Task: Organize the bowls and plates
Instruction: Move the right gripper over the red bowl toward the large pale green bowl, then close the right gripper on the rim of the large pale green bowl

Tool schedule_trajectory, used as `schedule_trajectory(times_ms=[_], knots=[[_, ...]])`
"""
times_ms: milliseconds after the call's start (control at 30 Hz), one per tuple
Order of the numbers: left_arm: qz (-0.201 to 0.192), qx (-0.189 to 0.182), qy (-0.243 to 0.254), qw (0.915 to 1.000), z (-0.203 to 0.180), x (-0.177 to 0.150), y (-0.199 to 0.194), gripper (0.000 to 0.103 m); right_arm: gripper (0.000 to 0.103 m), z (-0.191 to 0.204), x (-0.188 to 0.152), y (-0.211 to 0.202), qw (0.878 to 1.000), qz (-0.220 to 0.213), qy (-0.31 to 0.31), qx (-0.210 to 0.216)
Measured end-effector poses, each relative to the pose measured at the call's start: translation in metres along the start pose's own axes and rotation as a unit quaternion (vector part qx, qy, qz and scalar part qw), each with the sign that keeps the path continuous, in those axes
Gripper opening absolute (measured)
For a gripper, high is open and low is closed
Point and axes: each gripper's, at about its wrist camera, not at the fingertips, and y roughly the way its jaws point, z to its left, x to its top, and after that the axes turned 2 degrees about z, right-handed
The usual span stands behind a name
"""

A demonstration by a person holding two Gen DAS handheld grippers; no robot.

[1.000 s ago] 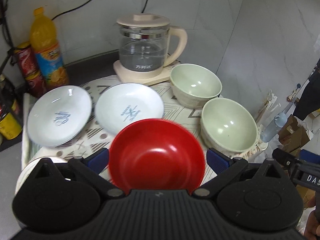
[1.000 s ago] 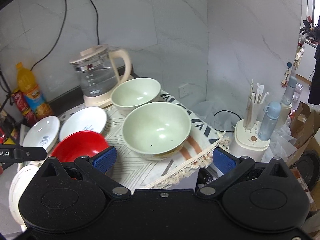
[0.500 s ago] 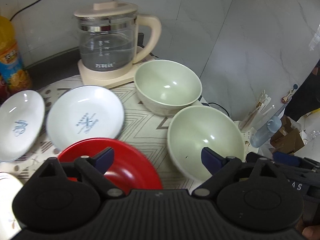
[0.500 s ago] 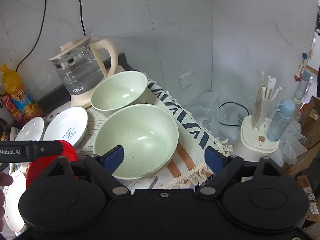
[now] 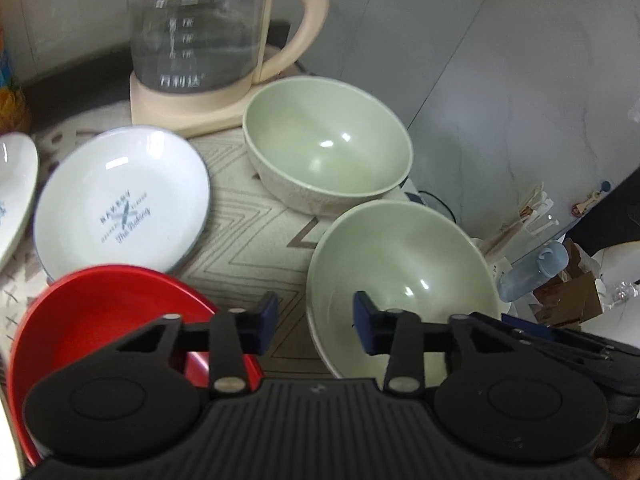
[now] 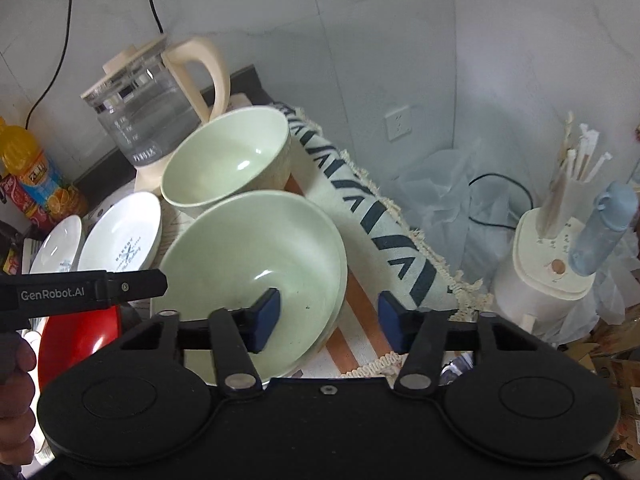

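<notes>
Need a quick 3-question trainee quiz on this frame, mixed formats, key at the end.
1. True or false: the near green bowl is stacked inside the far green bowl.
2. Multiple choice: which rim does the left gripper straddle? A) red bowl B) near green bowl C) printed white plate
3. Fill in: the glass kettle stands behind the ____ green bowl.

Key:
1. False; they sit side by side on the patterned cloth.
2. B
3. far

Note: the right gripper straddles the same bowl's opposite rim.
</notes>
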Motion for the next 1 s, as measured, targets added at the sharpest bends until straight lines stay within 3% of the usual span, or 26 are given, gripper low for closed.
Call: schedule_trajectory(times_ms=[167,267,333,600,1000], knots=[[0.016,0.000,-0.008,0.9998,0.000,0.003,0.013,0.024,0.032,-0.003,0.004,0.019,0.999,0.033,0.008,0.008],[0.039,0.007,-0.008,0.9992,-0.002,0.004,0.026,0.010,0.026,-0.001,0.007,0.026,0.999,0.041,0.003,0.008],[0.038,0.014,-0.003,0.9992,-0.004,0.004,0.028,0.009,0.013,-0.003,0.007,0.030,0.999,0.045,0.006,0.001],[0.033,-0.002,-0.012,0.9994,-0.006,0.002,0.015,0.007,0.012,-0.009,0.012,0.023,0.999,0.044,0.016,0.002],[-0.019,0.001,-0.015,0.9997,0.002,-0.003,-0.033,0.007,0.012,0.009,0.021,-0.014,1.000,-0.002,-0.002,0.005]])
